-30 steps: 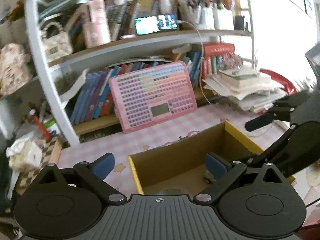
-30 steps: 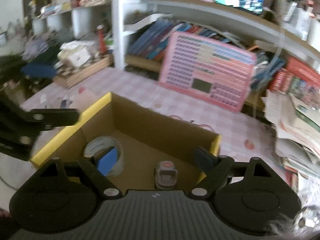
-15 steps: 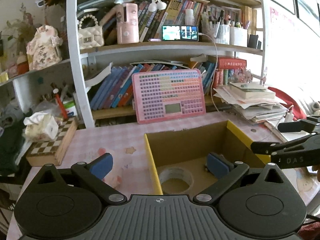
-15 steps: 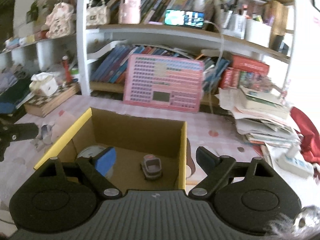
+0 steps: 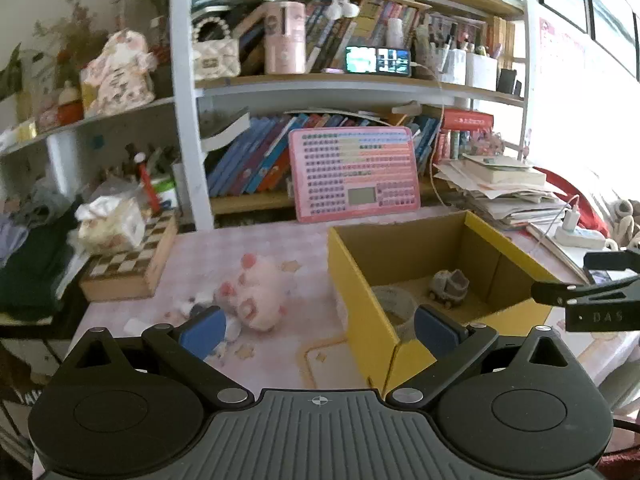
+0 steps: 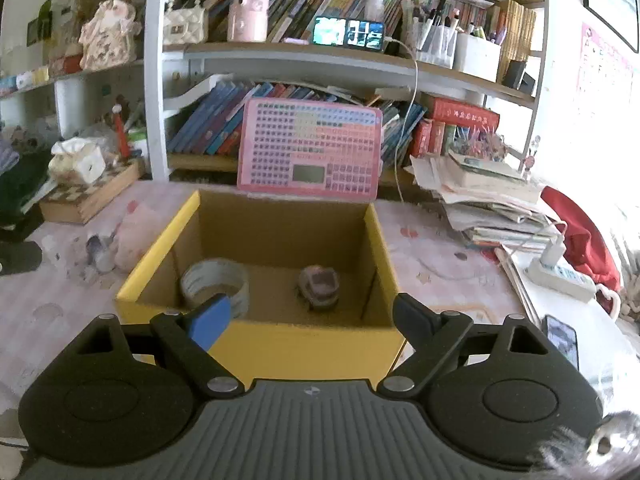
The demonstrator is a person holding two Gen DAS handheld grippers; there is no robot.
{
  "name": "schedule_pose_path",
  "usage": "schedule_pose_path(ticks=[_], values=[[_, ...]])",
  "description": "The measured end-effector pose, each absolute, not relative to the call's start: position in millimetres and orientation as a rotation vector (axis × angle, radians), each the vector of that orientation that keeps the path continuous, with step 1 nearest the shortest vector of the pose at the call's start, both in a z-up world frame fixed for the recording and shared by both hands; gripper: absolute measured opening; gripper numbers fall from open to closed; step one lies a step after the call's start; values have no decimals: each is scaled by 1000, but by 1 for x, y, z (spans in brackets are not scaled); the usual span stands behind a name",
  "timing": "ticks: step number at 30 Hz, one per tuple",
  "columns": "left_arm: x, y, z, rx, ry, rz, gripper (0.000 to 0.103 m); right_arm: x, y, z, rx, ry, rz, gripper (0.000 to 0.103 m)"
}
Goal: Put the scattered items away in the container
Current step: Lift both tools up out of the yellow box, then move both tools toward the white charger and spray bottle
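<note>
Judging by what lies outside the box [image 5: 368, 312], the next pick is the pink plush [image 5: 256, 296], which sits on the bench [image 5: 208, 252] just left of the box's yellow left wall. Through the left wrist camera it lies ahead of the left gripper [image 5: 318, 326], nearer the left blue pad than the right one, so that gripper needs to go forward and a little left. The plush is a roundish lump with no clear long axis, so the fingers' turn matters little. Small blurred bits [image 5: 192, 308] lie touching or just beside it, too unclear to name. Both left fingers stand wide apart with nothing between them. The right gripper [image 6: 312, 316] has just been opening its jaws, nothing held, and points over the box's near wall; from there the plush [image 6: 136, 236] is off to the left beyond the box, so the left hand looks the nearer one. Inside the box already lie a tape roll [image 6: 214, 284] at the left and a small toy car [image 6: 318, 286] to its right, apart from each other.
</note>
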State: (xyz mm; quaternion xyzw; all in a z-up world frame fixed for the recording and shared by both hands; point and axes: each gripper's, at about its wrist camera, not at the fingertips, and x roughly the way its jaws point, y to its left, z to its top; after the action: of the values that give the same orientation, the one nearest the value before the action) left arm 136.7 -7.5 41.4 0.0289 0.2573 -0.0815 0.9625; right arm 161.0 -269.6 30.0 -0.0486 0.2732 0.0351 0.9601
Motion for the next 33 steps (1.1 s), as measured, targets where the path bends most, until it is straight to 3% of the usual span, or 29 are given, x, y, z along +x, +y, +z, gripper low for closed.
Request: schedule_pose_path(ticks=[26, 31, 33], values=[[69, 86, 12, 39, 594, -143, 101, 91, -151, -5, -182, 697, 158, 90], [68, 96, 7, 25, 629, -123, 101, 94, -129, -7, -200, 710, 233, 85], [68, 100, 7, 27, 629, -111, 101, 95, -121, -8, -208, 717, 259, 77]])
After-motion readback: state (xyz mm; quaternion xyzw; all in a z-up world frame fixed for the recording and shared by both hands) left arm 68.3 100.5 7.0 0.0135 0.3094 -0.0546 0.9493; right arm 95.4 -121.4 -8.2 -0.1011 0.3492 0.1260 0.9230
